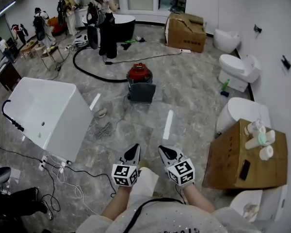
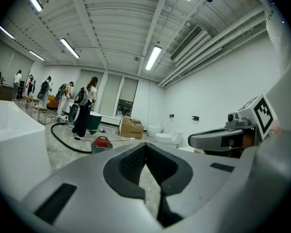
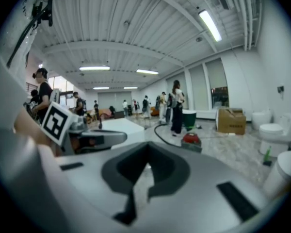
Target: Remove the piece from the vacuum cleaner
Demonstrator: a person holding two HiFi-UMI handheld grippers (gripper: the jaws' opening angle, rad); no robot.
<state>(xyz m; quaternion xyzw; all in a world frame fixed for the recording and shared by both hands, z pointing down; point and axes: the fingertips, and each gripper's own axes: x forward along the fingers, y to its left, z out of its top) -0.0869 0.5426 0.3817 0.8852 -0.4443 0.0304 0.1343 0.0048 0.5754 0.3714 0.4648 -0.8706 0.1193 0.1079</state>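
The vacuum cleaner (image 1: 139,79), a grey body with a red top, stands on the marble floor well ahead of me. Its black hose (image 1: 89,71) curves away to the back left. Both grippers are low in the head view, side by side and pointing at the vacuum from a distance. My left gripper (image 1: 135,150) is shut with nothing in it, and so is my right gripper (image 1: 164,151). The left gripper view shows its closed jaws (image 2: 145,147) with the vacuum (image 2: 102,141) far beyond. From the right gripper (image 3: 146,149) the vacuum (image 3: 190,140) is small and far off.
A white bathtub (image 1: 43,113) stands to the left with cables (image 1: 63,171) on the floor beside it. At the right is a cardboard box (image 1: 233,161) bearing several rolls, with toilets (image 1: 238,71) behind. Several people stand at the back by a dark tub (image 1: 123,25).
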